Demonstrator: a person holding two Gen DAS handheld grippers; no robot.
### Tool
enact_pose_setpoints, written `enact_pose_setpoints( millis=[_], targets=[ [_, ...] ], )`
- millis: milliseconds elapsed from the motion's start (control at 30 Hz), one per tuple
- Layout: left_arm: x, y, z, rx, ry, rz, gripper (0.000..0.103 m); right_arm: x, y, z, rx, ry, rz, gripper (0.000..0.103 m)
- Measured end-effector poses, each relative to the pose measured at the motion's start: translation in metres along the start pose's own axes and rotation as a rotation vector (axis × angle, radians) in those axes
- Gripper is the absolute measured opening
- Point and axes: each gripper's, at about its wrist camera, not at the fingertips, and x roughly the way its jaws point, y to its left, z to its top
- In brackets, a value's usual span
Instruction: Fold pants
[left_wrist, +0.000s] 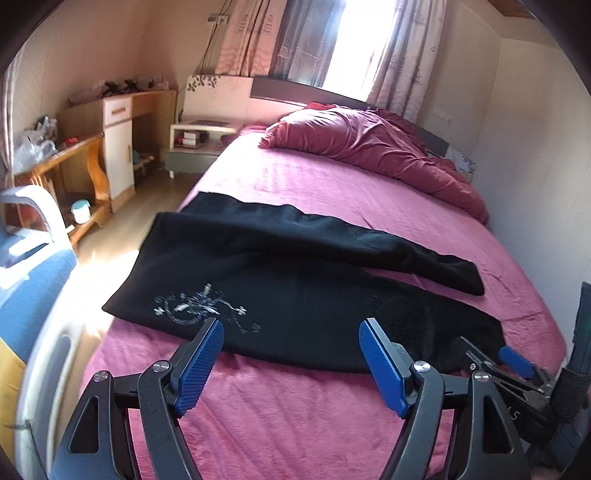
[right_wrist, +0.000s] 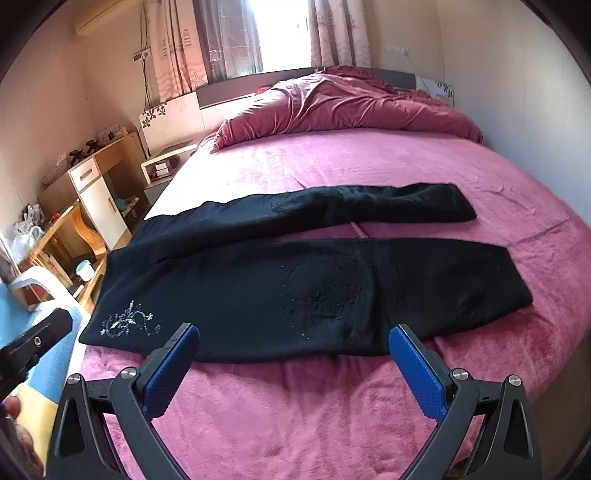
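Fingers first: left gripper (left_wrist: 291, 332) has its blue pads (left_wrist: 199, 365) spread wide apart, nothing between them, hovering just above the near edge of the pants (left_wrist: 280, 295). Right gripper (right_wrist: 293, 341) same deal, pads (right_wrist: 417, 373) wide apart, empty, poised over the pink bedspread (right_wrist: 295, 417) just short of the near hem line of the fabric. The right gripper also shows at the lower right edge of the left wrist view, close to the cuff of the near leg; contact there cannot be told.

Pants are black, laid out flat across the bed, waist toward the bed's left edge, legs running right. Silver embroidered motif (right_wrist: 129, 325) sits near the waist on the near leg. Legs lie in a narrow V: near leg (right_wrist: 406, 291) and far leg (right_wrist: 351, 206) split apart with a strip of pink bedspread showing between them, overlapping only at the seat.

Progress: looks like the very start. Garment is spread and mostly smoothed, but no fold is made yet. Left to do, by my read: bring one leg over the other, then fold lengthwise cuff to waist, likely once or twice.

Beyond: crumpled maroon duvet (right_wrist: 332, 107) at the headboard, wooden desk (left_wrist: 85, 166) left of the bed.
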Motion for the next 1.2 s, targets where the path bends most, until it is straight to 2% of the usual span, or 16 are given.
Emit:
enact_pose_setpoints(
  millis=[100, 233, 300, 400, 500, 633, 733, 800, 900, 933, 1067, 1133, 1167, 1200],
  targets=[
    [0.022, 0.01, -0.001, -0.056, 0.07, -0.073, 0.079, 0.013, -0.029, -0.006, 0.115, 0.052, 0.089, 0.103],
    [0.048, 0.033, -0.003, -0.125, 0.12, -0.088, 0.08, 0.028, -0.083, -0.016, 0.256, 0.113, 0.099, 0.103],
    [0.061, 0.053, -0.003, -0.189, 0.145, -0.094, 0.089, 0.035, -0.119, -0.023, 0.37, 0.148, 0.101, 0.103],
    [0.077, 0.092, -0.005, -0.28, 0.171, -0.049, 0.097, 0.042, -0.171, -0.031, 0.509, 0.157, 0.044, 0.101],
    [0.09, 0.134, -0.011, -0.398, 0.216, -0.022, 0.097, 0.053, -0.213, -0.033, 0.621, 0.173, 0.005, 0.096],
    [0.105, 0.186, -0.019, -0.498, 0.254, 0.051, 0.098, 0.075, -0.252, -0.028, 0.712, 0.188, -0.051, 0.089],
    [0.111, 0.216, -0.022, -0.581, 0.255, 0.078, 0.091, 0.093, -0.27, -0.022, 0.768, 0.2, -0.067, 0.081],
    [0.115, 0.233, -0.022, -0.639, 0.257, 0.09, 0.078, 0.103, -0.273, -0.015, 0.771, 0.203, -0.09, 0.081],
    [0.117, 0.253, -0.022, -0.712, 0.23, 0.098, 0.066, 0.114, -0.274, -0.002, 0.74, 0.195, -0.113, 0.08],
    [0.118, 0.258, -0.02, -0.724, 0.223, 0.103, 0.065, 0.118, -0.274, 0.002, 0.733, 0.197, -0.124, 0.077],
    [0.127, 0.272, -0.014, -0.762, 0.21, 0.102, 0.061, 0.132, -0.277, 0.011, 0.705, 0.2, -0.158, 0.055],
    [0.133, 0.277, -0.012, -0.772, 0.215, 0.109, 0.055, 0.136, -0.28, 0.016, 0.702, 0.204, -0.159, 0.047],
    [0.136, 0.277, -0.01, -0.77, 0.221, 0.114, 0.049, 0.135, -0.281, 0.017, 0.698, 0.209, -0.162, 0.04],
    [0.138, 0.275, -0.009, -0.757, 0.226, 0.123, 0.034, 0.135, -0.282, 0.018, 0.697, 0.211, -0.161, 0.036]
  ],
)
